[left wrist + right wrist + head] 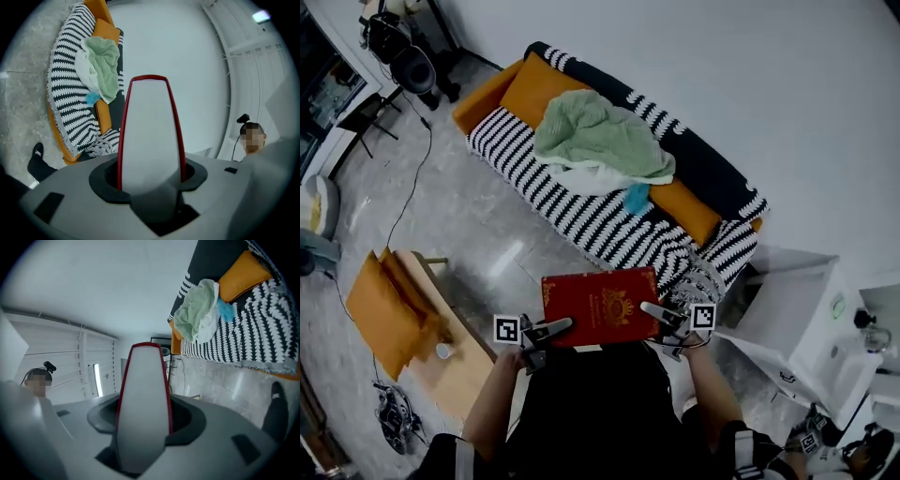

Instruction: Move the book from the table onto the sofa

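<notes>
Clamping the left gripper [555, 328] onto the left edge of the red book [600, 306], pressing both jaws against its covers, with the pale page block filling the gap between them in the left gripper view. Clamping the right gripper [661, 314] onto the opposite edge in the same way, jaws standing fairly wide yet closed on the thickness of the book.

Holding the book flat and level between the two grippers, gold-printed cover facing up, just in front of the person's dark torso. Keeping it clear of every surface, hanging above the grey marble floor [459, 216], off the table and short of the sofa.

Facing, beyond the far edge of the book, the sofa [581, 220] in its black-and-white striped cover, with one fringed corner lying just ahead of the right gripper. Showing, farther along the seat, a crumpled green blanket [600, 136] over something white, a small blue thing [636, 199] at its near end, and orange cushions [534, 89] against the backrest.

Leaving the low wooden table [464, 361] out to the left of the left gripper, near but apart, bearing orange pads [384, 309] at its far side. Showing a white cabinet [797, 309] off to the right of the right gripper.
</notes>
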A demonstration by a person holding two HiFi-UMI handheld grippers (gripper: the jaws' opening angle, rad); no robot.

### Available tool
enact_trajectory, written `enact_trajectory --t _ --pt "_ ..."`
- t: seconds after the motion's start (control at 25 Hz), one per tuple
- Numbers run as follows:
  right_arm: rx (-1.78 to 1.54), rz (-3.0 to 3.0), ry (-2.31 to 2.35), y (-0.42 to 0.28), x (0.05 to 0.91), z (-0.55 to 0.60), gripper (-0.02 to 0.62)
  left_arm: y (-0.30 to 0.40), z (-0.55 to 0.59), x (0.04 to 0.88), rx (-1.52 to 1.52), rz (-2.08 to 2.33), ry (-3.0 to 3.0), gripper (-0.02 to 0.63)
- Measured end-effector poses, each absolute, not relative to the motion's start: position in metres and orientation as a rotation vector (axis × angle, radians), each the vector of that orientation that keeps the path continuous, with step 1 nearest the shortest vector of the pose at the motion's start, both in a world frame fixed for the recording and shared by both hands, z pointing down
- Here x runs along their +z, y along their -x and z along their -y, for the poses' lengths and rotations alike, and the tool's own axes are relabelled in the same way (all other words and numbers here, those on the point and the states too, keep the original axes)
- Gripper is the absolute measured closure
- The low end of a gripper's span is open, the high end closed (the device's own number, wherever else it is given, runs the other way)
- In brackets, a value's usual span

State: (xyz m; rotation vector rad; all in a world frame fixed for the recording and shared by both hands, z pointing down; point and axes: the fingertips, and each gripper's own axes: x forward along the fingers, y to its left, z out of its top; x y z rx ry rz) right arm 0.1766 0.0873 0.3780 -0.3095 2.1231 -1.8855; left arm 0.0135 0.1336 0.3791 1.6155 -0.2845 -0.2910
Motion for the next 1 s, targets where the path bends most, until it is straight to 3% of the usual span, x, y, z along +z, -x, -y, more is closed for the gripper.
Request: enact_trajectory --t 0.52,1.0 --pt "-1.974 -2.116 0.269 -0.156 0.385 -0.030 0.351 0.001 -0.090 0.392 -0.379 0.330 -1.569 0.365" --pt "-1.790 -2.129 0.513 -0.134 0.376 0.013 0.355 0.038 -0.011 0.400 -0.449 0.232 -1.602 0.364"
